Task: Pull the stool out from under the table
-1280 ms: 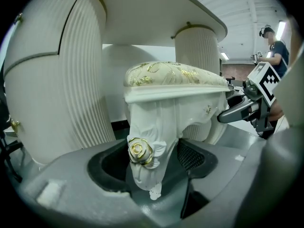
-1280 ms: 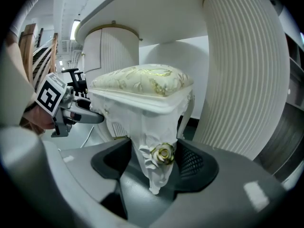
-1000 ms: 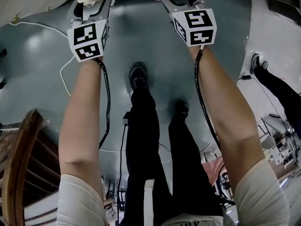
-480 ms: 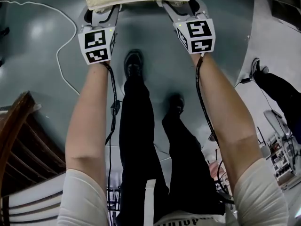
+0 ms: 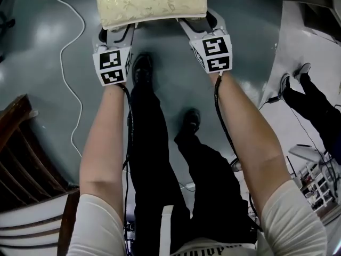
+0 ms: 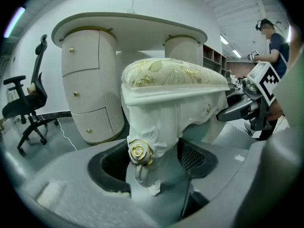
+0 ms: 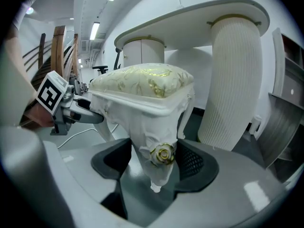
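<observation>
your left gripper (image 6: 152,163) has its fingers (image 6: 107,167) clamped on one carved leg (image 6: 142,175) of the stool (image 6: 171,106), right at the gold rose (image 6: 139,152), and your right gripper (image 7: 154,167) has its fingers (image 7: 199,163) clamped the same way on the neighbouring leg (image 7: 159,172). the stool, with its cream cushion (image 5: 152,4), is just beyond your shoes (image 5: 141,68) above the grey floor (image 5: 42,47), out in front of the bench (image 7: 190,13), whose white top (image 6: 133,25) and two round columns (image 6: 90,89) rise behind it.
</observation>
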Demonstrator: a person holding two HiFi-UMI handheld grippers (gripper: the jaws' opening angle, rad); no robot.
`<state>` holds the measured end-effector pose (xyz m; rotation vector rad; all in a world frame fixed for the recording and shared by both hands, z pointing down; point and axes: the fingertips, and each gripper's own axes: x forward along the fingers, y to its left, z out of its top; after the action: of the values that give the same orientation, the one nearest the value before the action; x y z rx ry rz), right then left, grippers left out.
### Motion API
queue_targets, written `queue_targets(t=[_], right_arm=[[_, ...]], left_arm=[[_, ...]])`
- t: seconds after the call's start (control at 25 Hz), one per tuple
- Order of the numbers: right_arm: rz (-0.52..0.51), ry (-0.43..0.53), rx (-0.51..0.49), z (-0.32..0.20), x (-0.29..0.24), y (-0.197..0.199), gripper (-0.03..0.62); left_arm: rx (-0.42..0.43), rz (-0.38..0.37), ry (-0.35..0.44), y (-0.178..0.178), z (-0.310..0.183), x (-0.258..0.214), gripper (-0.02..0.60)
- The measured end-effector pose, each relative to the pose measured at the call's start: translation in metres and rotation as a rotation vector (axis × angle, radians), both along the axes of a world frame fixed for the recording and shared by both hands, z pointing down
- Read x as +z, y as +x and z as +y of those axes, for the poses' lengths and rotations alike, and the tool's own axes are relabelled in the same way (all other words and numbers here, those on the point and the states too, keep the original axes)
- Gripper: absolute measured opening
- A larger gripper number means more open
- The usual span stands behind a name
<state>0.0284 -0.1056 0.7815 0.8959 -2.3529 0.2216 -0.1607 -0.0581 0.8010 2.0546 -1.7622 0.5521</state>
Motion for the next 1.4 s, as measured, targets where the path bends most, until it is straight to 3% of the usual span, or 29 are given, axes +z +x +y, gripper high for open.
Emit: queue_targets(t=[0.2, 0.36, 0.44, 0.56, 0.76, 1.0, 1.4], right_arm=[[0.015, 0.014, 0.007, 0.009, -0.003, 0.005, 0.284], [0.001, -0.02, 0.048, -0.001, -0.015, -0.003, 0.282], [-0.003, -0.051, 0.066, -0.005, -0.018, -0.007, 0.282], [0.047, -0.144, 0.006, 0.015, -0.009, 0.003, 0.282], [0.053, -0.124, 0.039, 0.006, 0.002, 0.006, 0.282], [0.022, -0.113, 0.008, 0.003, 0.004, 0.002, 0.282], [-0.015, -0.182, 0.02, 0.012, 0.008, -0.003, 0.282]], left_arm=[[0.017, 0.019, 0.007, 0.004, 0.008, -0.001, 0.308], [0.065, 0.003, -0.032, -0.007, -0.009, -0.019, 0.308], [0.092, 0.001, -0.071, -0.01, -0.015, -0.022, 0.308], [0.055, 0.046, -0.188, 0.003, 0.019, -0.01, 0.307], [0.06, 0.047, -0.151, 0.004, 0.004, 0.004, 0.307], [0.048, 0.017, -0.16, 0.001, 0.007, -0.001, 0.307], [0.051, -0.017, -0.238, -0.003, 0.014, -0.007, 0.307]])
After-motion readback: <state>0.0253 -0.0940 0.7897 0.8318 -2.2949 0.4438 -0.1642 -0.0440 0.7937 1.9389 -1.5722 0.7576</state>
